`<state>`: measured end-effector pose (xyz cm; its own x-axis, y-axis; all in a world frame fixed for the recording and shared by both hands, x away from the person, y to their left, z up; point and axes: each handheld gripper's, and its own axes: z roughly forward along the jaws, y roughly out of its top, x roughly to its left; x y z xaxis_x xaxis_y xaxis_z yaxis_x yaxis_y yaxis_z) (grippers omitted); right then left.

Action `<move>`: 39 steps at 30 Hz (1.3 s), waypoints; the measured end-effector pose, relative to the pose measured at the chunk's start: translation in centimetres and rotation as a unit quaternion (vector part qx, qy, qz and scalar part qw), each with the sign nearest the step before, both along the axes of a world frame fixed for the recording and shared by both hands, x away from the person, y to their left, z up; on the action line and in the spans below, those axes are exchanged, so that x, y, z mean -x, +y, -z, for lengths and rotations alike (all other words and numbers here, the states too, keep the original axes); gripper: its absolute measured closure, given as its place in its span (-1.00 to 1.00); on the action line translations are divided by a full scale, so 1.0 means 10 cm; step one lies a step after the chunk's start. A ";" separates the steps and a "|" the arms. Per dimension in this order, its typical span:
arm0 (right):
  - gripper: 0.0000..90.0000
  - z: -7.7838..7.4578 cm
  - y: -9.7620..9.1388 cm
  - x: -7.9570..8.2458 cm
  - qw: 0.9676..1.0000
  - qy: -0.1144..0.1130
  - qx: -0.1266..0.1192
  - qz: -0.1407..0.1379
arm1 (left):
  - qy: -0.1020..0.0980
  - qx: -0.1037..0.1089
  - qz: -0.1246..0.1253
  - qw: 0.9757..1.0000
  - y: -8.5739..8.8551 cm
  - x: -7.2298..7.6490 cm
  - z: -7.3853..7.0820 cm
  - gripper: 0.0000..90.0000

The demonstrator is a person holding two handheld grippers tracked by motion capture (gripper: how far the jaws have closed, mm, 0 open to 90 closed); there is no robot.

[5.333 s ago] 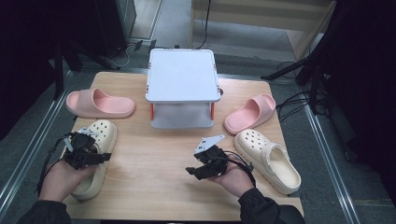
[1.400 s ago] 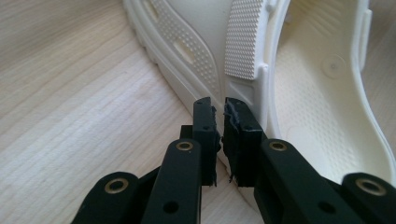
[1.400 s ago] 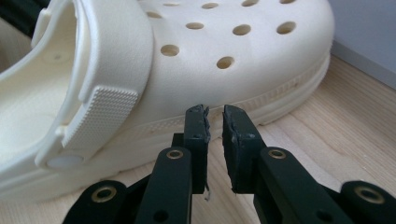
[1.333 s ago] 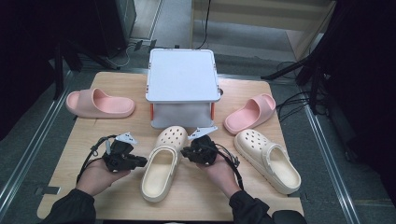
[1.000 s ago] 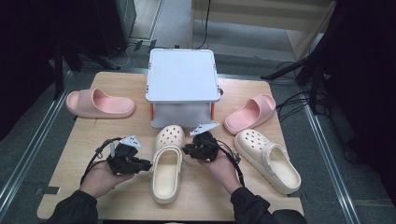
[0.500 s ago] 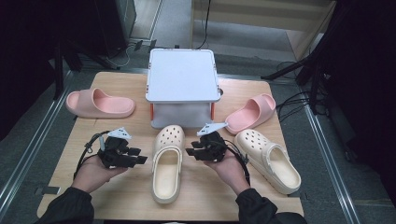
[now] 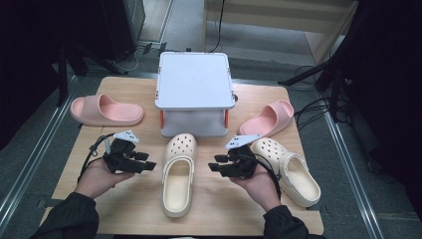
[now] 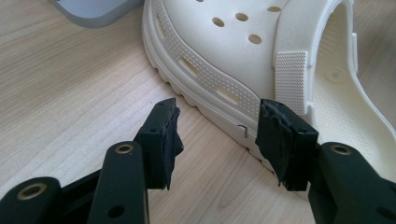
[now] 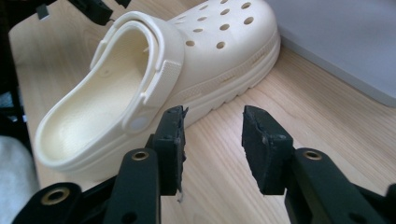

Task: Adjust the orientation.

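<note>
Your two grippers flank the middle clog (image 7: 178, 174), which lies low in the centre of the high view with its toe pointing up the frame toward the grey stand (image 7: 194, 94). The left gripper (image 7: 144, 167) sits just beside the clog's left flank, the right gripper (image 7: 215, 168) near its right flank, and neither touches it. Both sets of jaws have just been opening and now stand apart with nothing between them: in the left gripper view the sole's ribbed edge lies just beyond the jaw tips, and in the right gripper view there is bare desk (image 9: 322, 116) in the gap. That reads as a release, the clog set down where you want it.

Its placement looks deliberate: it lies roughly parallel to the second clog (image 7: 291, 169) at lower right, toes the same way, so the two read as a pair in front of the stand. The pink slides are well apart, one (image 7: 105, 109) at the left edge of the desk, the other (image 7: 268, 118) right of the stand, and I judge they are the pair left to bring together.
</note>
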<state>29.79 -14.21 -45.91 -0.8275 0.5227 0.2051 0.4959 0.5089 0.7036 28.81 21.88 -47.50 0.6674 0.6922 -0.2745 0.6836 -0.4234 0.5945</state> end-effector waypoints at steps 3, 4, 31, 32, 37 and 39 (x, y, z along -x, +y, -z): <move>0.27 -0.06 -0.15 0.07 1.000 -0.006 0.013 -0.002 | 0.001 -0.006 0.004 1.000 -0.01 -0.03 0.00 0.05; 0.27 -0.06 -0.15 0.07 1.000 -0.006 0.013 -0.002 | 0.001 -0.006 0.004 1.000 -0.01 -0.03 0.00 0.05; 0.28 -0.19 -1.15 0.39 0.997 0.013 0.028 0.075 | 0.005 0.000 0.026 1.000 -0.09 -0.15 -0.03 0.03; 0.28 -0.19 -1.15 0.39 0.997 0.013 0.028 0.075 | 0.005 0.000 0.026 1.000 -0.09 -0.15 -0.03 0.03; 0.28 -0.21 -1.39 0.41 0.995 0.017 0.024 0.095 | 0.005 -0.003 0.025 1.000 -0.08 -0.15 -0.03 0.03; 0.28 -0.21 -1.48 0.41 0.994 0.017 0.023 0.106 | 0.006 -0.005 0.026 1.000 -0.08 -0.15 -0.03 0.03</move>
